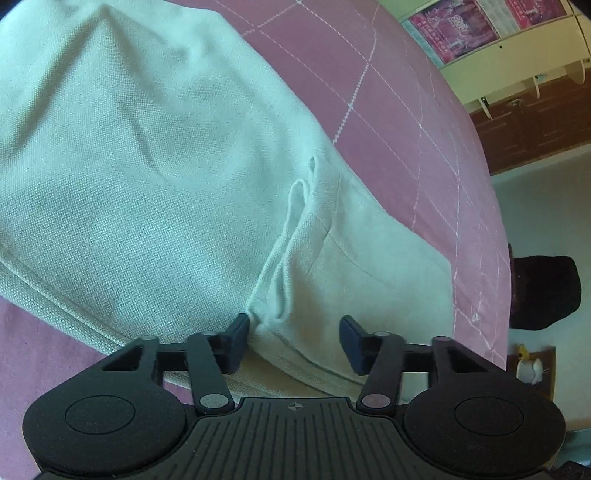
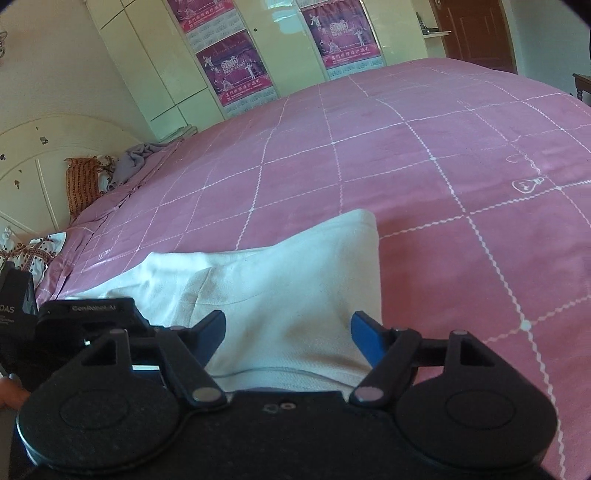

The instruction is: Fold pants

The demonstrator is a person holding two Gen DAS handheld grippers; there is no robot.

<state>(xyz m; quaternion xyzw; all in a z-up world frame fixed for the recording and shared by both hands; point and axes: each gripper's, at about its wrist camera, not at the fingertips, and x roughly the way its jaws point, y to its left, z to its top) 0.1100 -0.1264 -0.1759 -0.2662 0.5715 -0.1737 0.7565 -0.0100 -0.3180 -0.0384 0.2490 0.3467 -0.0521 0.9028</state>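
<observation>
Pants (image 1: 155, 177): pale cream woven fabric, lying on the bed (image 1: 406, 110) near its edge; in the left wrist view they fill the left and centre, with a seam running along the lower left border and a pocket opening with a loose fold at centre. In the right wrist view the same pants (image 2: 280, 280) show as a folded stack, one upper corner pointing toward the middle of the bed, right border straight.

Left gripper (image 1: 295, 339): black body, dark blue fingers, jaws spread apart. The left finger touches the fold of cloth at the pocket; the right finger stands over the fabric near the pants' right border. Nothing is clamped between them.

Right gripper (image 2: 291, 339): black body, brighter blue fingers, jaws likewise spread, straddling the near part of the pants; the cloth lies between and beneath the fingers, not pinched. The other gripper's black housing (image 2: 88, 321) sits just beside it at the left.

Bed cover (image 2: 424, 166): pink with a white stitched grid, small white bulb motif toward the right edge.

Pillows (image 2: 83, 184): patterned, orange-brown, at the far left corner by the cream headboard (image 2: 44, 155).

Wardrobe (image 2: 155, 66): cream doors behind the bed, carrying purple calendar posters (image 2: 236, 70).

Door (image 2: 476, 29): brown wood, far right.
</observation>
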